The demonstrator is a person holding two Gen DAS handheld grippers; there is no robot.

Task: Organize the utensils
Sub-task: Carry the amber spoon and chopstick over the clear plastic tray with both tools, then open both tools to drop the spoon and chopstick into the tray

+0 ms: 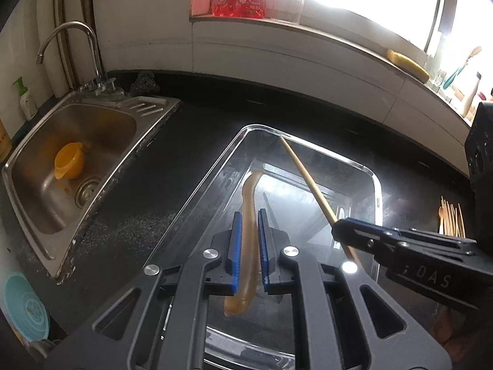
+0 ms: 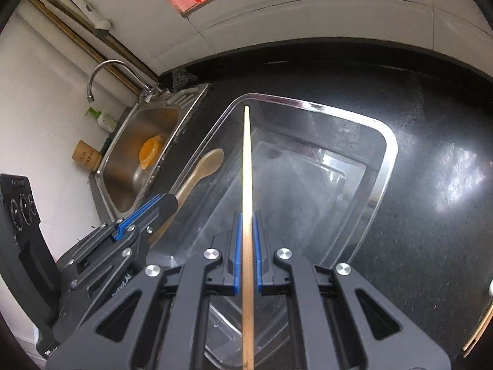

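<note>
We see a desk (image 2: 431, 160) of dark speckled stone, polished enough to throw back bright patches of window light. On it stands a container (image 2: 386, 166) of clear, glossy plastic with a smooth rim. The sink (image 1: 92, 141) and its faucet (image 1: 74, 30) are brushed steel, dulled and stained inside the basin, where an orange plastic cup (image 1: 69, 160) lies. The spoon (image 1: 248, 215) looks like smooth, translucent amber plastic; the chopstick (image 2: 247, 215) is pale, matt wood or bamboo. The left gripper (image 1: 249, 222) and right gripper (image 2: 247, 225) are matt black plastic with ribbed blue pads and shiny metal screw heads. The wall tiles (image 1: 277, 52) are glossy white.
</note>
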